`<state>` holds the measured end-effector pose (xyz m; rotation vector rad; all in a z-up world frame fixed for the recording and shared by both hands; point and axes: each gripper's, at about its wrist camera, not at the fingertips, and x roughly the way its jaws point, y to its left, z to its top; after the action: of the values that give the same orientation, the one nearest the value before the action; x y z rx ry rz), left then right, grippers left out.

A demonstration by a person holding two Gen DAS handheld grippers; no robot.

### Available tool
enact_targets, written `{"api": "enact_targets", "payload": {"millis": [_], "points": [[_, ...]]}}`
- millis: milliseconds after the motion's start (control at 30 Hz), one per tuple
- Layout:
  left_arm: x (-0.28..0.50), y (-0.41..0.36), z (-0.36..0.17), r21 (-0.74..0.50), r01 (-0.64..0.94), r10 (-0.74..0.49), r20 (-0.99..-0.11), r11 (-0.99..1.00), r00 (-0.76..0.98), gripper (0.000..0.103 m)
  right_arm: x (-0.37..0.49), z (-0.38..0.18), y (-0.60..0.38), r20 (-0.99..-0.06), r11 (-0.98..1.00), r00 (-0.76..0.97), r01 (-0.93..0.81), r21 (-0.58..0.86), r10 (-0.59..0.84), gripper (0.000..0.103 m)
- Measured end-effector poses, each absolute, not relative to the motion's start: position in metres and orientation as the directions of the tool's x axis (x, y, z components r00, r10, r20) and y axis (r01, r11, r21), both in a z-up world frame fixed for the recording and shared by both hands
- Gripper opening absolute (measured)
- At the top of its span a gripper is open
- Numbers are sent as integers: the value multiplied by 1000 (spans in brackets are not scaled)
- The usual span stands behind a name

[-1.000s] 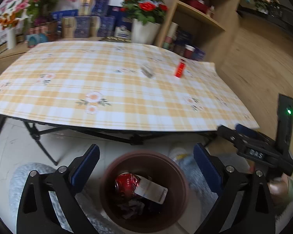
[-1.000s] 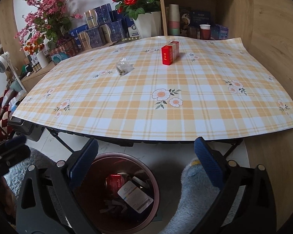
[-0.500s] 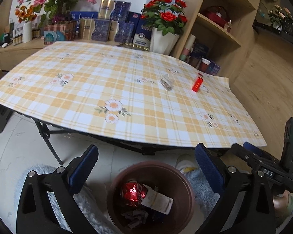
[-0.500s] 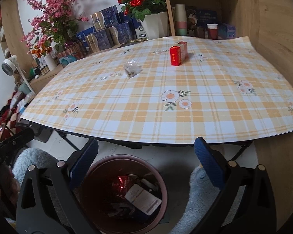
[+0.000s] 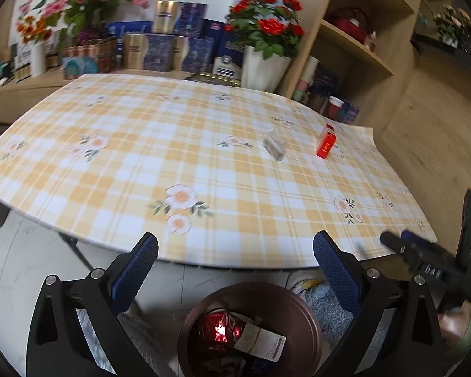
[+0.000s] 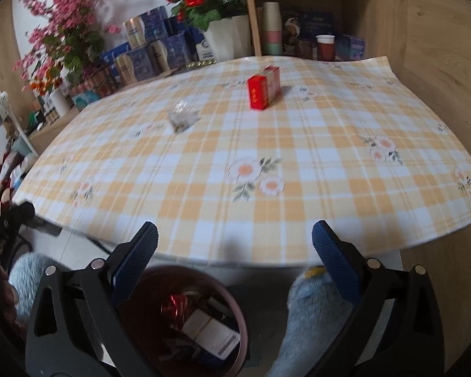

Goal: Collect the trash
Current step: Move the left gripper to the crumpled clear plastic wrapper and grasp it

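**Two bits of trash left on worktop: how they will handle**

Left hand-held gripper spread wide, nothing between the blue pads; right hand-held gripper likewise spread and empty. Both near the front edge of the worktop, w/ the brown bin on the floor below, just in front of the edge.

Remaining trash, both on the far right part of the checked cloth:
- Red carton, small box, standing upright. Prob. light cardboard, stiff enough to pinch but likely hollow, so may crush or tip if squeezed hard. Best hold judged: across the two broad faces, mid-height, approaching low and level so as not to knock it over.
- Clear plastic wrapper, crumpled, lying to the left of the carton and apart from it. Prob. near weightless, soft, slippery; may slide on the smooth cloth when pushed. Best hold judged: straight down over the bunched middle, closing fully, since thin film can slip out of a loose pinch. Exact shape blurred, cannot tell more.

Already in bin: crushed red can and a white labelled packet, plus darker scraps underneath.

Background only, not trash as far as can be judged: white pot of red roses, blue boxes along the wall.
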<state>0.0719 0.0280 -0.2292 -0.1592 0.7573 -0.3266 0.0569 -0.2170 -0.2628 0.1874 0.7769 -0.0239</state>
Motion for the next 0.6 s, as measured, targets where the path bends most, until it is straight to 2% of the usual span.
{"api": "enact_targets", "payload": {"millis": [333,467,600], "points": [[160,-23,-236,-254,260,-364,-654,932,663,97,116,-263,-262,-708,963,706,196,183,-9,97],[210,-59,-244,-214,286,-355,-657,934,665,97,130,-258,-275,-694,958,720,217,189,-26,97],[252,-88,-254,-219,304,-368,-683,927,631,97,145,-258,-286,-694,960,719,225,167,-48,97]]}}
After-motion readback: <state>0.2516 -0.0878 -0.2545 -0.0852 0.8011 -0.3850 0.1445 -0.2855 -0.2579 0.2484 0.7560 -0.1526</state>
